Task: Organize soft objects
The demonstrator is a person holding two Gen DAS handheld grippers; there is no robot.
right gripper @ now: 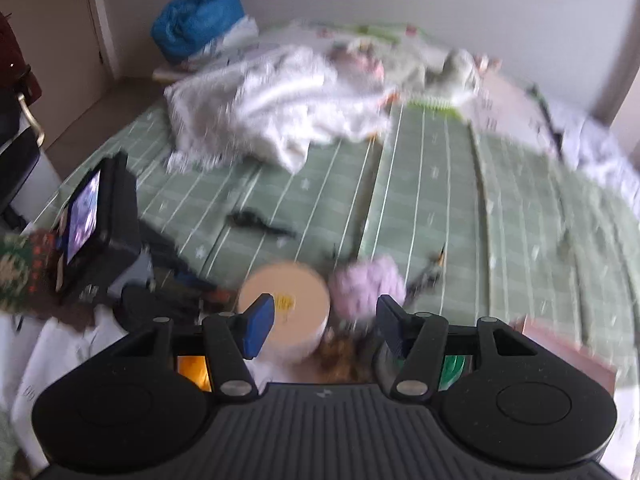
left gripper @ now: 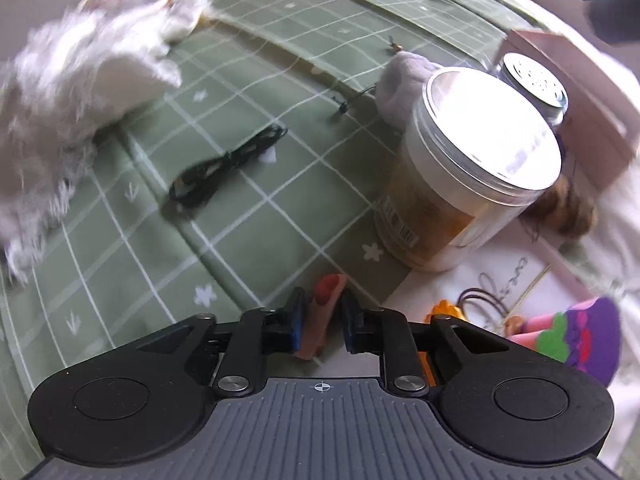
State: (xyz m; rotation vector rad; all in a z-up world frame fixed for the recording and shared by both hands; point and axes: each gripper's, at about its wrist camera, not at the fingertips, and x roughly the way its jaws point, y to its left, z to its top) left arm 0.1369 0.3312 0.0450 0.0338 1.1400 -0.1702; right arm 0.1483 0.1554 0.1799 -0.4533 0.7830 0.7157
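Note:
A fluffy white blanket [left gripper: 68, 92] lies bunched on the green checked bedsheet [left gripper: 248, 80] at the far left; it also shows in the right wrist view [right gripper: 276, 112] in the middle distance. A small lilac plush [left gripper: 400, 80] sits behind a clear lidded jar [left gripper: 472, 168]; the plush also shows in the right wrist view [right gripper: 368, 284] beside the jar [right gripper: 286, 312]. My left gripper [left gripper: 322, 322] has its jaws narrowly apart around a finger-shaped toy with a red nail [left gripper: 322, 312]. My right gripper [right gripper: 326, 320] is open and empty, just above the jar and plush.
A black cord [left gripper: 228, 164] lies on the sheet. A second jar [left gripper: 536, 80] and a pink box [left gripper: 580, 100] stand behind the first. A purple sock [left gripper: 576, 332] and hair ties [left gripper: 480, 300] lie at the right. A blue bundle [right gripper: 200, 20] sits far left.

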